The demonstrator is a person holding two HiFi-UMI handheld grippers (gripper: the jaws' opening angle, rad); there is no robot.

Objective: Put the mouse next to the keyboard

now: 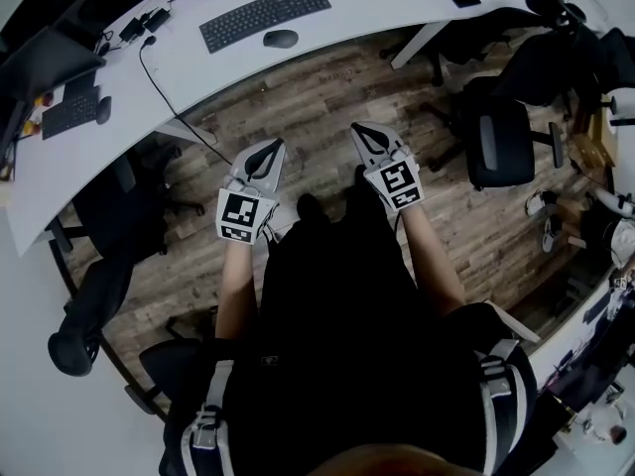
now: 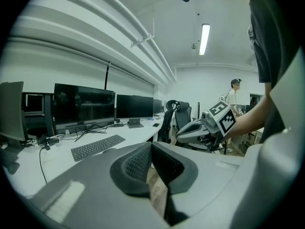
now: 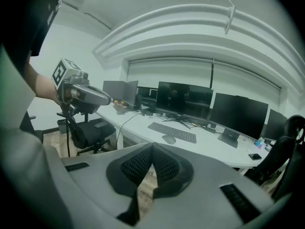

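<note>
Left gripper [image 1: 272, 151], right gripper [image 1: 362, 133]: closed, empty | mouse [image 1: 281, 38] well beyond fingers [image 3: 136, 166]

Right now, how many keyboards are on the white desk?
2. One keyboard lies beside the mouse at the head view's top; the second keyboard lies at the left end of the desk. Others may be out of view.

My matt grey plastic left gripper [image 2: 151, 149] carries ribbed black pads [image 2: 137, 163]; the curved white desk [image 1: 357, 18] looks smooth.
</note>
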